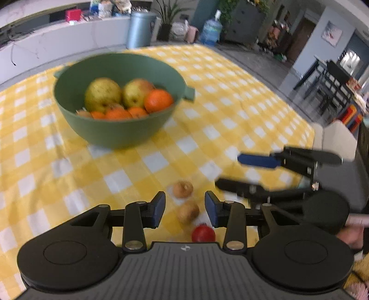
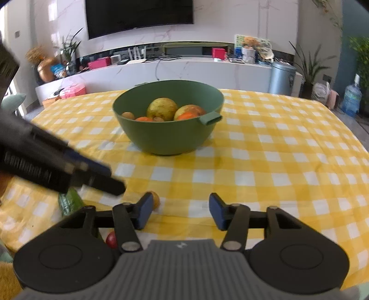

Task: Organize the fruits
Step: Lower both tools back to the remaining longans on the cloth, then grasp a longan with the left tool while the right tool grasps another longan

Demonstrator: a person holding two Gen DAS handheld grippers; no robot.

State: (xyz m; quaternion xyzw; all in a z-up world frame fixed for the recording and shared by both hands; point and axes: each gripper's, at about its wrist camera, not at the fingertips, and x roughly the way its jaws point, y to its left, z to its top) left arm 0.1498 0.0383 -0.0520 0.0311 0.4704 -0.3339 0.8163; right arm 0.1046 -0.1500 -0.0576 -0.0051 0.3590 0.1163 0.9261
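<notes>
1. The left gripper [image 1: 185, 210] hangs low over the near edge of the table, its blue-padded jaws spread with nothing pressed between them. In the left wrist view three small fruits lie on the cloth in the gap below it.
2. Nearest is a small red fruit [image 1: 203, 233], partly hidden by the gripper body.
3. Just beyond it lies a brown kiwi-like fruit [image 1: 188, 212], blurred, between the two pads but not touched by either.
4. A little farther sits a second small brown fruit [image 1: 183, 189], just past the fingertips.
5. The right gripper [image 2: 181, 211] is likewise spread and holds nothing; bare cloth shows between its pads. In its own view a brown fruit peeks out behind its left finger, and a green object [image 2: 69, 202] lies at the left under the other tool; what it is I cannot tell.
6. In the left wrist view the right gripper reaches in from the right edge, above the cloth, its jaws apart.
7. The yellow-and-white checked tablecloth [image 2: 276, 161] covers the whole table.
8. Well beyond the loose fruits stands a green bowl [image 2: 168, 138] with side handles, holding two yellow-green pears [image 1: 102, 93], several oranges [image 1: 158, 100] and small brown fruits.
9. Behind the table are a white counter [image 2: 161, 71], a grey bin [image 2: 282, 78] and a dark screen [image 2: 138, 16] on the wall.
</notes>
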